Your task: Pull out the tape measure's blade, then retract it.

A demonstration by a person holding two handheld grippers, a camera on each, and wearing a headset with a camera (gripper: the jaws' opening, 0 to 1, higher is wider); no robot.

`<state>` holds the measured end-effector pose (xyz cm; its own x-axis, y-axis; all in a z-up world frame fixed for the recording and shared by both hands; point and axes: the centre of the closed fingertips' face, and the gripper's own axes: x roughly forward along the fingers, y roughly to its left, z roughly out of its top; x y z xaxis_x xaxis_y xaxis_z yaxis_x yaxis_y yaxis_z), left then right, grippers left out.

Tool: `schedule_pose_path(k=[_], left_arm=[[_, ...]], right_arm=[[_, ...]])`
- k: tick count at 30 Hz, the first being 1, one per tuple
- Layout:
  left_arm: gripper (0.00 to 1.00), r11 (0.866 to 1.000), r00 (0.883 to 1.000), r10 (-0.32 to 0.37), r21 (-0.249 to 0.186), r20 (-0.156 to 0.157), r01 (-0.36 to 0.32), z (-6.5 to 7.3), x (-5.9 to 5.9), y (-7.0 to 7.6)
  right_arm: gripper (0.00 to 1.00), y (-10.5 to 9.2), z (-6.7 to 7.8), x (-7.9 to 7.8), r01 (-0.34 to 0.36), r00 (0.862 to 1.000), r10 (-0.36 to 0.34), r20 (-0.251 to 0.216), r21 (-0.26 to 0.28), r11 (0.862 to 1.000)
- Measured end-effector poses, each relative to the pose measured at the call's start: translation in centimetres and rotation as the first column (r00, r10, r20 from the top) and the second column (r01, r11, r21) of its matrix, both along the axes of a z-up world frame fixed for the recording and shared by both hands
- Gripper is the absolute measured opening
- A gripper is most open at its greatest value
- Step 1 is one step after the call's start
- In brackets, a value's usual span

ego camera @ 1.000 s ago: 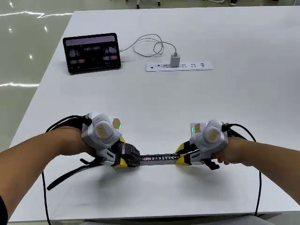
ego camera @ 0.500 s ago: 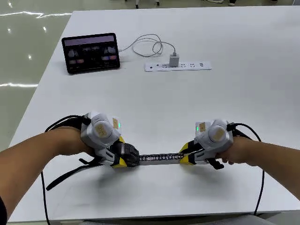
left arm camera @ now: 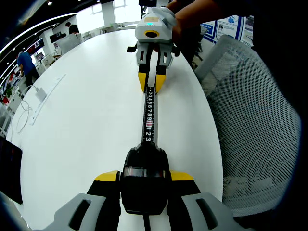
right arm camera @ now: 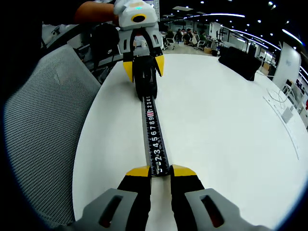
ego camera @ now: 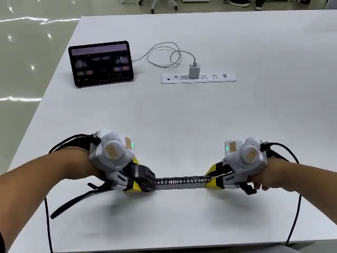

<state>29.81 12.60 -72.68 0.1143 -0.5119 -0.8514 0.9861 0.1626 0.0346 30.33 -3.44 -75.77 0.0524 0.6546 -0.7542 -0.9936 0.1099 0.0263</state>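
Note:
The black tape measure case [ego camera: 143, 177] [left arm camera: 144, 175] [right arm camera: 145, 74] lies on the white table near its front edge, with my left gripper [ego camera: 135, 178] [left arm camera: 144, 177] shut on it. Its blade [ego camera: 181, 182] [left arm camera: 149, 113] [right arm camera: 155, 137], black with white numbers, stretches to the right just above the tabletop. My right gripper [ego camera: 213, 179] [right arm camera: 159, 172] is shut on the blade's tip. In the left gripper view the right gripper [left arm camera: 152, 84] faces me at the far end of the blade.
A tablet [ego camera: 101, 62] stands at the far left of the table [ego camera: 263, 105]. A white power strip [ego camera: 198, 78] with a charger and coiled cable [ego camera: 167, 54] lies behind the middle. A mesh chair [left arm camera: 250, 120] [right arm camera: 43, 110] stands by the table's near edge.
My right gripper has moved to the right with the blade's tip, so more blade is out of the case. The left gripper and case stay put.

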Motion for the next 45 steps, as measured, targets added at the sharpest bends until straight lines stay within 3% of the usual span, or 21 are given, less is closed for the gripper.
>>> schedule_pose_path(k=[45], left_arm=[[0.33,1.0,1.0,0.003,0.001,-0.001,-0.003,0.0,0.0,-0.1]], right_arm=[[0.1,-4.1,-0.1,0.2,0.043,0.999,-0.043,-0.013,-0.023,0.999]])
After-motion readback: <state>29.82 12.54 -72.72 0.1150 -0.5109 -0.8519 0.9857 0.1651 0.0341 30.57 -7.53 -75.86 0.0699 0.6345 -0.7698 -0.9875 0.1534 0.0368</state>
